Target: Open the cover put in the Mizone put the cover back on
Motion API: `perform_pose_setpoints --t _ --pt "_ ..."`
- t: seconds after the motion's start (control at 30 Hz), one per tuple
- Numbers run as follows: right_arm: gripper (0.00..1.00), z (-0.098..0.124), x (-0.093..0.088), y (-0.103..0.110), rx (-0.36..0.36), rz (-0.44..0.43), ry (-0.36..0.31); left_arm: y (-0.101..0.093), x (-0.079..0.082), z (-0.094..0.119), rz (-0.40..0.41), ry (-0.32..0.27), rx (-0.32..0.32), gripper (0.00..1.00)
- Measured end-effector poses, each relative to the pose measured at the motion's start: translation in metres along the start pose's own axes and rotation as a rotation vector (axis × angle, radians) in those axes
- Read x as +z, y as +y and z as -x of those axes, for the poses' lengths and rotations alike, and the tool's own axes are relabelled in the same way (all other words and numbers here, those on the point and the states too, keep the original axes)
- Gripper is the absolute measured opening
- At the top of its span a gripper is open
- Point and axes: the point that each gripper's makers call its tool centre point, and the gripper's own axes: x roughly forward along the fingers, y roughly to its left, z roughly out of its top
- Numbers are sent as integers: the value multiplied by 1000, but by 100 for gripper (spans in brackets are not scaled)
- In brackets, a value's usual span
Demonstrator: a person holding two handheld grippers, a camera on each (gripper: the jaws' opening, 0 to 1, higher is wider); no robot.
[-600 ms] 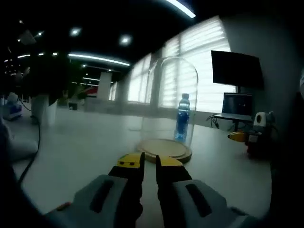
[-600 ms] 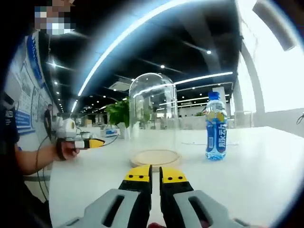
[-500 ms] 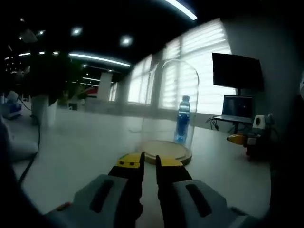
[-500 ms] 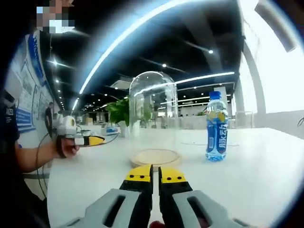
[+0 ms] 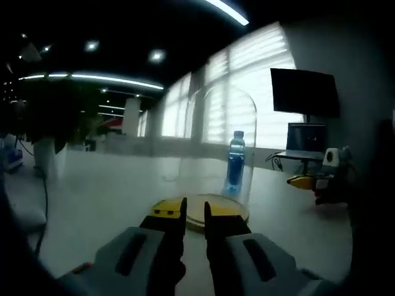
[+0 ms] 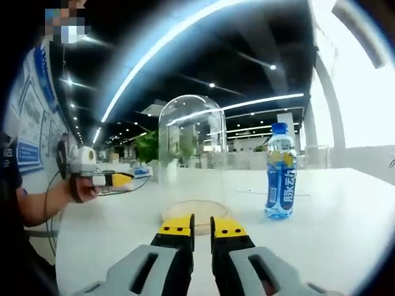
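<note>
Glass dome cover (image 6: pixel 191 154) upright on round wooden base (image 6: pixel 196 209), out on the open white desk (image 6: pixel 345 209), well in from its edges. Mizone bottle (image 6: pixel 281 171) upright on the desk just beside the dome and outside it, blue cap on, blue liquid and a blue-and-yellow label. In the left gripper view, same cover (image 5: pixel 219 145) on its base (image 5: pixel 217 209), bottle (image 5: pixel 234 163) seen through the glass on the far side.

Right claw (image 6: pixel 202 226) low over the desk short of the base, yellow-tipped jaws narrow, a thin gap between them, gripping nothing. Left claw (image 5: pixel 195 210) likewise narrow and holding nothing, tips just short of the base rim. Left claw also visible from the right gripper view (image 6: pixel 126 180), held in a hand (image 6: pixel 80 188) off to the side of the dome, well apart from it. Dark monitor (image 5: pixel 305 92) beyond the desk.
</note>
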Motion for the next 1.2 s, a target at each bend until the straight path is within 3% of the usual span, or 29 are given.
perform_pose_setpoints --t 0.27,0.37,0.57,0.77,1.2 --pt "6 -13 6 -3 51 47 17 -1 8 -19 -15 20 -65 8" --pt "8 -19 12 -4 72 64 18 -4 16 -28 -5 -3 -118 8" --pt "9 -29 21 -8 91 80 21 0 19 -43 -87 15 -123 10" --pt "10 -40 30 -18 94 93 22 6 32 -55 -62 -5 -124 11" --pt "10 -63 47 -27 103 77 -10 12 38 -78 -82 7 -125 11"
